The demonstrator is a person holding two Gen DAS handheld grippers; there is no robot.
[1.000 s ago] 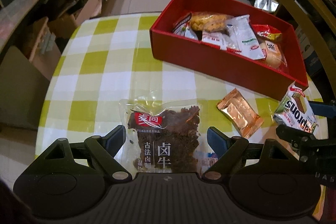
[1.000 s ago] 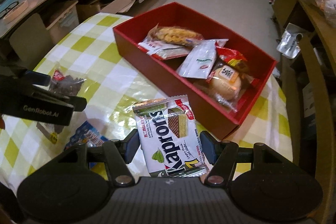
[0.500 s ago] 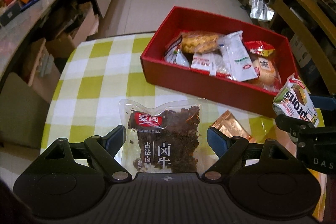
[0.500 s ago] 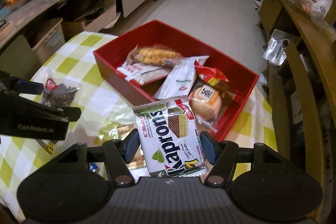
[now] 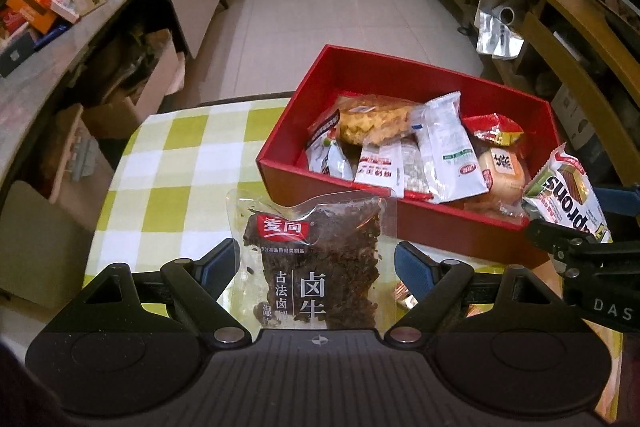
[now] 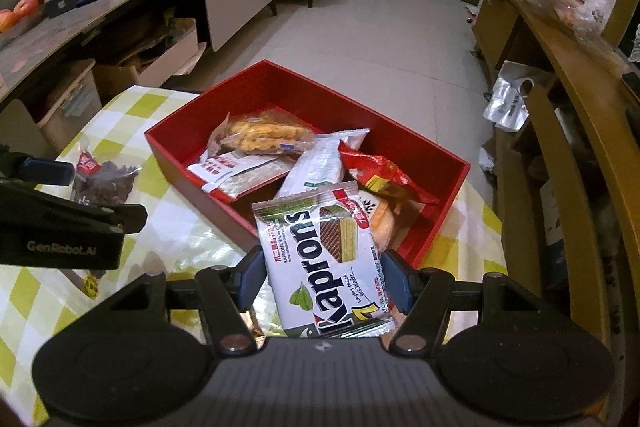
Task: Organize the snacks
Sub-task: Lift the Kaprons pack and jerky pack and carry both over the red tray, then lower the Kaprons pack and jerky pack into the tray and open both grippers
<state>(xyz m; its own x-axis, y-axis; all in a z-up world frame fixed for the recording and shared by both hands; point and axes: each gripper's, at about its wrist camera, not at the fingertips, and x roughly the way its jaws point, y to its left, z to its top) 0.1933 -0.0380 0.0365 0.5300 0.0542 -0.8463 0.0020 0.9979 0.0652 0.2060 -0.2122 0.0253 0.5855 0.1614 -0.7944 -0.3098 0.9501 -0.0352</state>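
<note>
Left tongs: the left gripper holds a clear plastic pouch of dark braised beef with a red label, blue pads against its two side edges; pouch hangs above the near table.
Right tongs: the right gripper holds a white Kaprons wafer packet with green trim by its sides, packet upright over the near right corner of the box.
Box: open red rectangular cardboard box sits on the far right part of the table; its near wall lies just beyond both held packs.
Table: round table under a glossy yellow-green and white checked cloth; its far edge curves just behind the box, its left edge drops to the floor.
Open room: bare cloth left of the box; bare red floor in the box's far left corner; pale tiled floor beyond.
Counts: two grippers, two held packs, one box; about seven packets visible in the box.
Box contents: clear bag of golden fried snacks, long white sachet, red and yellow packet, round bun in clear wrap, others overlapped.
Hard to make out: a copper foil wrapper shows only a corner behind the left gripper's right finger; lower layers in the box are hidden.
</note>
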